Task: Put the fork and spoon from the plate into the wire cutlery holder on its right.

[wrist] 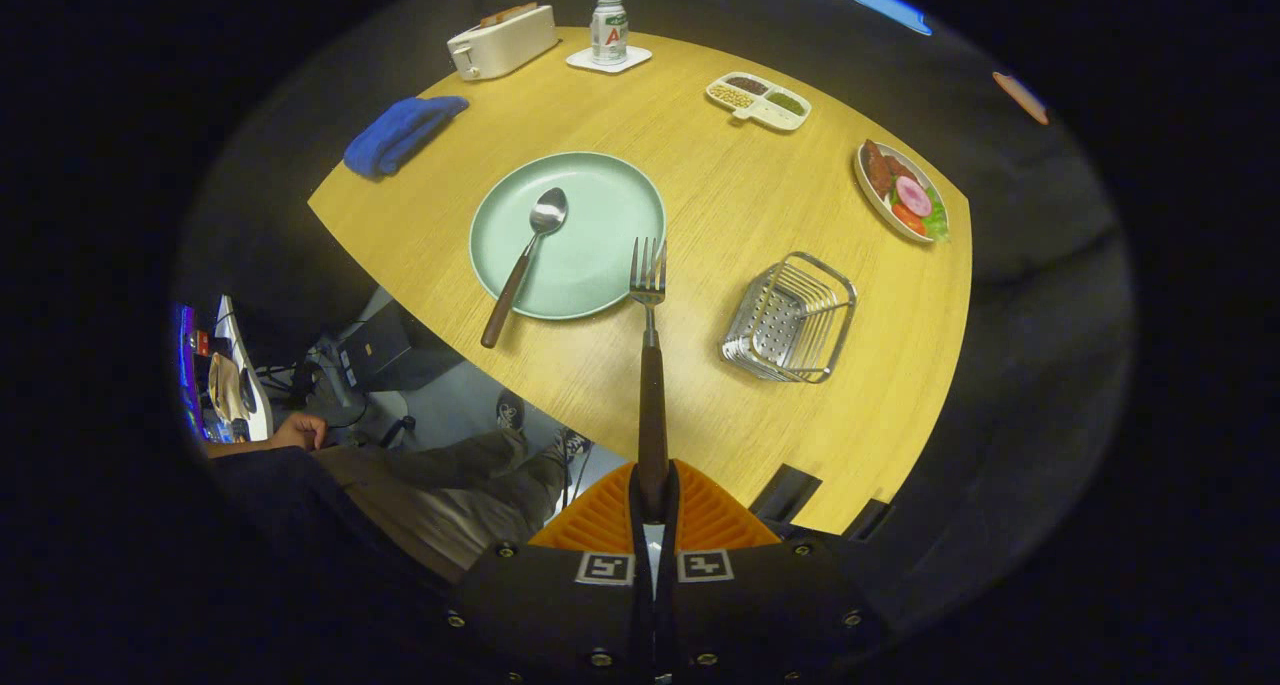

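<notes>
Hand-held gripper (655, 505) clamped on fork (649, 345) handle, tines forward, lifted above desk (700, 195) between plate (600, 255) and wire holder (790, 317). Spoon (525, 260) lying on plate, handle over rim, easy to grasp next.

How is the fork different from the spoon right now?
The fork is clamped by its handle in the tool, lifted, tines pointing away; the spoon lies untouched.
The spoon's bowl rests on the green plate, handle over the rim; the fork is off the plate.
Both have dark brown handles and metal heads.
</notes>
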{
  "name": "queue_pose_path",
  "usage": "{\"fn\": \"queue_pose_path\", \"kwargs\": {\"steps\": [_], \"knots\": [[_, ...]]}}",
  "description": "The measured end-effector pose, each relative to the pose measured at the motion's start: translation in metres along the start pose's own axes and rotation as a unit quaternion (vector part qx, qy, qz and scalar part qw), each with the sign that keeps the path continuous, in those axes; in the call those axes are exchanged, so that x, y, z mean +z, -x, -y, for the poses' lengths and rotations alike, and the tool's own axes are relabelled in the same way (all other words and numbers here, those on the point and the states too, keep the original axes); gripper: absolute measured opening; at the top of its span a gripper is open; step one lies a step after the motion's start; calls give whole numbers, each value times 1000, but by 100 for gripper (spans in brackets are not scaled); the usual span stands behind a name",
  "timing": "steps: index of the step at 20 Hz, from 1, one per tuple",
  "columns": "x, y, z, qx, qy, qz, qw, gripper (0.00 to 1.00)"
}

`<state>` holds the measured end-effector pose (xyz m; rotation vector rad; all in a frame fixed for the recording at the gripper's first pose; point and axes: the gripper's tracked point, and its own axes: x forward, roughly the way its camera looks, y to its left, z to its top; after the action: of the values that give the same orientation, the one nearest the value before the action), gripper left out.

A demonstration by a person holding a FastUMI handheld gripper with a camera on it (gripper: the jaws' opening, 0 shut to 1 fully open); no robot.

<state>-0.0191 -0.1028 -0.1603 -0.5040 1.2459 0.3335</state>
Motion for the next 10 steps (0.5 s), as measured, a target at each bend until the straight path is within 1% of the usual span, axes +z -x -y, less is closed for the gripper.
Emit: {"fn": "queue_pose_path", "kwargs": {"steps": [2, 6, 10], "knots": [[-5, 11, 23, -16, -5, -5, 1000, 2], [-17, 20, 62, -35, -29, -20, 999, 2], [-26, 14, 83, -39, -43, -47, 997, 2]]}}
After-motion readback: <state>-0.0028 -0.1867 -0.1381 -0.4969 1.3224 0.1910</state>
